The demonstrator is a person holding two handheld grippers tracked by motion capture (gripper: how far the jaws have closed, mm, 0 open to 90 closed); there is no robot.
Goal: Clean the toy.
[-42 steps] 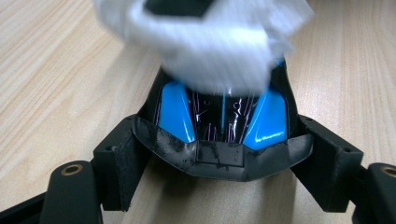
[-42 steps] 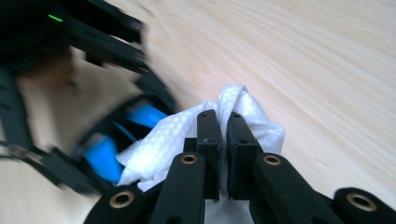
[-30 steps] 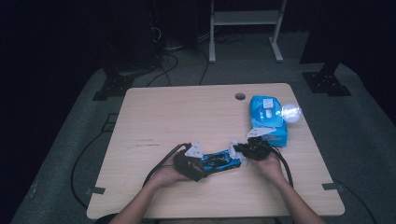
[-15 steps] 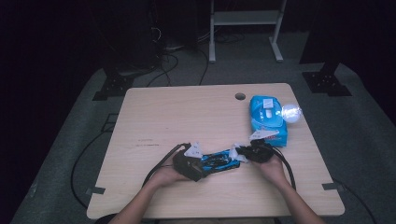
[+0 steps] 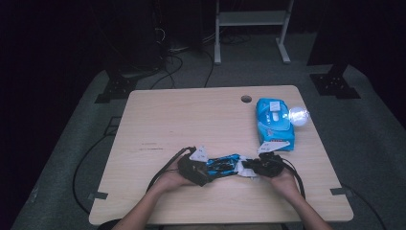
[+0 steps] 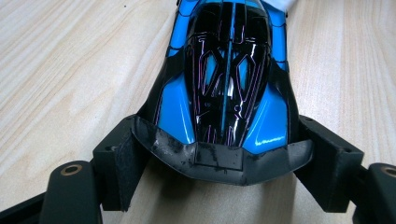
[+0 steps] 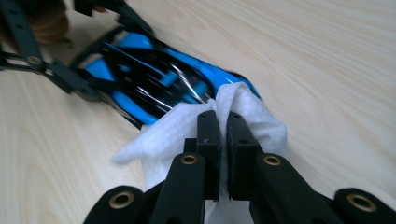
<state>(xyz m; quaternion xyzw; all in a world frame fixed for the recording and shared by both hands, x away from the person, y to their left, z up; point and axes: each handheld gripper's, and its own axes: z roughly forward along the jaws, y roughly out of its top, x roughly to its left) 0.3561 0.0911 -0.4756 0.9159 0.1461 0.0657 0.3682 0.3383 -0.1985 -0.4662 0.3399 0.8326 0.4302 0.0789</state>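
- Here, low in the high view, a blue and black toy car body lies on the wooden table between both hands.
- The left gripper clamps the shell's black rear wing, its jaws partly apart with the pads pressed on either side.
- The right gripper is closed tight on a white wipe, which touches the shell's nose at the centre of the right gripper view.
- A blue wipe pack sits at right of centre in the high view, well apart from the car.
- I judge the wiping as underway: the nose is being cleaned, while the glossy roof and flanks are probably left to do.
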